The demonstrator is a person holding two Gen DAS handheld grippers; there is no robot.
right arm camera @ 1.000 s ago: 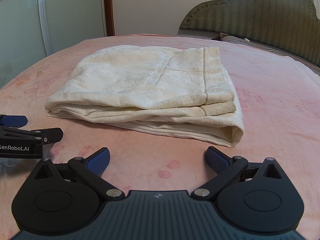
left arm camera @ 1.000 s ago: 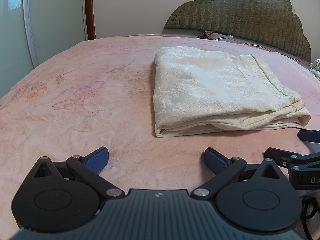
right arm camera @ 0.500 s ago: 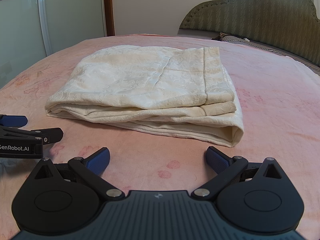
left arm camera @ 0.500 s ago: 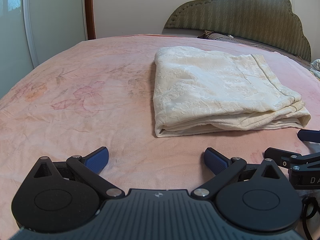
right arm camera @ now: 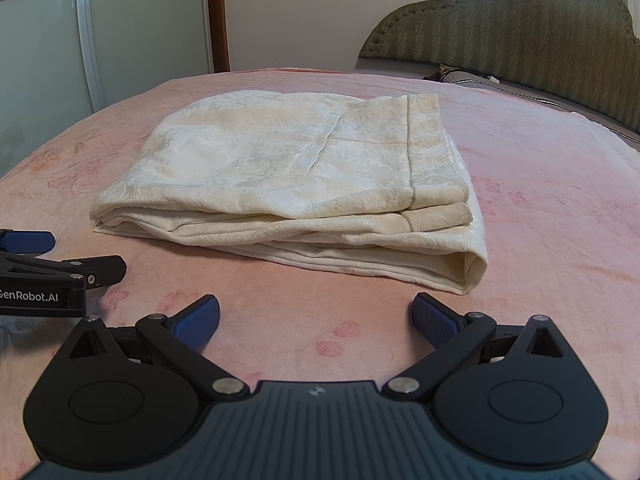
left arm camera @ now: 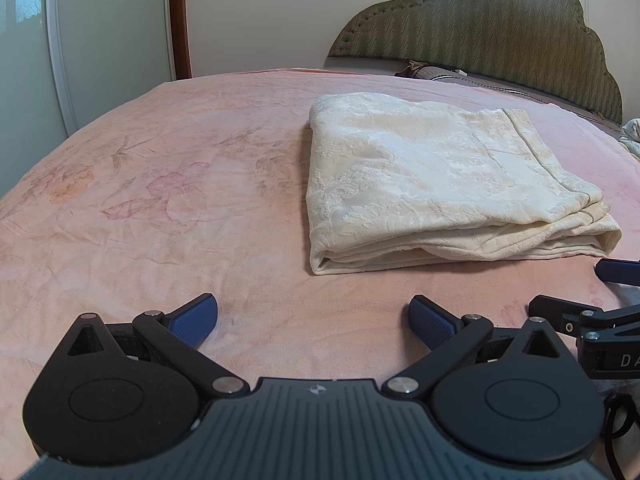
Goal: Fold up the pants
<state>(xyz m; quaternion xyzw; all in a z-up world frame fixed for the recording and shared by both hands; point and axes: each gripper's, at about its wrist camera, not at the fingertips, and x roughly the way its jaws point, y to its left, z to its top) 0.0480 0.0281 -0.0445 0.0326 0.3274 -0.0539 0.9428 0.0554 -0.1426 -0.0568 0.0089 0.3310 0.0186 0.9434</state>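
Grippers came first in both wrist views. We saw the left gripper (left arm camera: 314, 318) with its blue-padded fingers (left arm camera: 194, 316) spread wide apart, holding nothing, low over the pink floral bedspread (left arm camera: 160, 208). The right gripper (right arm camera: 316, 318) stood the same way, jaws wide and empty, and the two tools sat side by side, each showing at the edge of the other's view. Just beyond them we found the cream pants (right arm camera: 304, 184) folded into a flat, layered rectangle on the bedspread, apart from both grippers, ahead and to the right of the left one and directly ahead of the right one. Farther back we noted a green padded headboard (left arm camera: 500, 24), a white wardrobe door (right arm camera: 44, 48) and the wall.
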